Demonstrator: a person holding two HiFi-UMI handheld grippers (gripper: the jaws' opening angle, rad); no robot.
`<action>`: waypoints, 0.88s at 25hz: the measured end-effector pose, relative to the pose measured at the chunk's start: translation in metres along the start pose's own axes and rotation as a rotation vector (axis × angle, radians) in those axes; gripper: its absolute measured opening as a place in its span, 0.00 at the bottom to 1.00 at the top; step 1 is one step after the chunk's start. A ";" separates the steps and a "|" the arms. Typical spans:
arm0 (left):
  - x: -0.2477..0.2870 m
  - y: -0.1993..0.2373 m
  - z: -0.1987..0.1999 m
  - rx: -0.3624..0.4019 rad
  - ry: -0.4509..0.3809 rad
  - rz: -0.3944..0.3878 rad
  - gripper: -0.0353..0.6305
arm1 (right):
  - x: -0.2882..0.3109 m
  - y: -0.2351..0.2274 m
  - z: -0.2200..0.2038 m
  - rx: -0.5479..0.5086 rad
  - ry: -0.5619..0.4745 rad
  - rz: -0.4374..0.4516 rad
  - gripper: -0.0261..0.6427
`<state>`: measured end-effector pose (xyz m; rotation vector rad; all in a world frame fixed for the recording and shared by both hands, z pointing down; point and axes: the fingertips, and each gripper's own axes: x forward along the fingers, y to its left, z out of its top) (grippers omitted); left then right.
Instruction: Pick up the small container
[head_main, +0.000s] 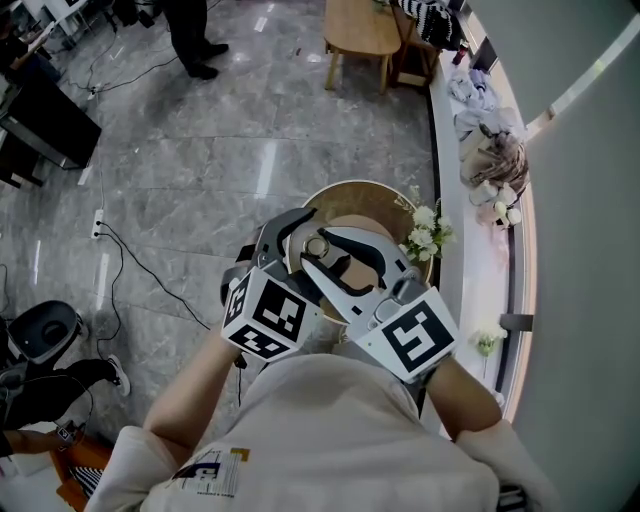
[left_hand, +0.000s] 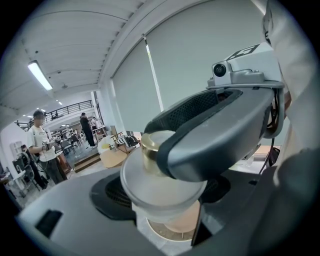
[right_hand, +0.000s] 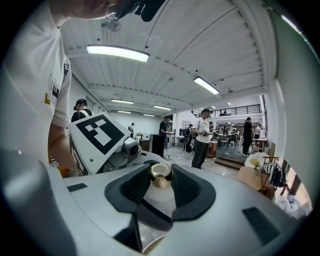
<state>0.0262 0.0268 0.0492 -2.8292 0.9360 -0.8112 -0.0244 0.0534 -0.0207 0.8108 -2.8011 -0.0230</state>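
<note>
Left gripper view: left gripper (left_hand: 165, 194) clenched on the frosted body of the small container (left_hand: 161, 186). Dark pads (left_hand: 107, 196) pressed against its sides below the wide lid disc. Container sits right at the jaw tips, close under the camera.

Right gripper view: right gripper (right_hand: 161, 176) closed from the opposite side on the gold knob (right_hand: 160, 175) atop the lid. Ribbed pads (right_hand: 134, 189) touching the knob on both flanks; jaws otherwise fairly wide. Frosted lid visible just under them.

Orientation: container roughly upright, long axis near vertical with a slight tilt, knob end up. Held in the air, clear of any surface, between the two crossed grippers.

Head view: both grippers drawn in close to the chest, jaws converging on one spot. Left marker cube (head_main: 265, 315) and right marker cube (head_main: 415, 335) side by side and nearly touching. Bare forearms angled inward from the elbows; hands themselves mostly hidden behind the cubes. Both grippers pointed forward and a little downward.

Directly beneath: round wooden table (head_main: 335, 195). White flowers (head_main: 425, 238) just beside its right rim.

Farther out: grey marble floor (head_main: 200, 150) with a cable (head_main: 130, 262) trailing across it, a cluttered ledge (head_main: 480, 110) along the right wall, a second wooden table (head_main: 360, 30), and a standing person (head_main: 195, 40) at the top edge.
</note>
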 end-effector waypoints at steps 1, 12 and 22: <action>0.000 0.000 0.001 0.000 0.001 0.000 0.57 | 0.000 0.000 0.001 0.001 0.000 -0.001 0.23; -0.002 -0.001 0.003 0.010 0.005 -0.009 0.57 | -0.001 0.000 0.003 -0.001 0.005 -0.004 0.23; -0.011 -0.011 0.000 -0.001 0.001 -0.018 0.57 | -0.007 0.012 0.003 0.004 0.003 -0.010 0.23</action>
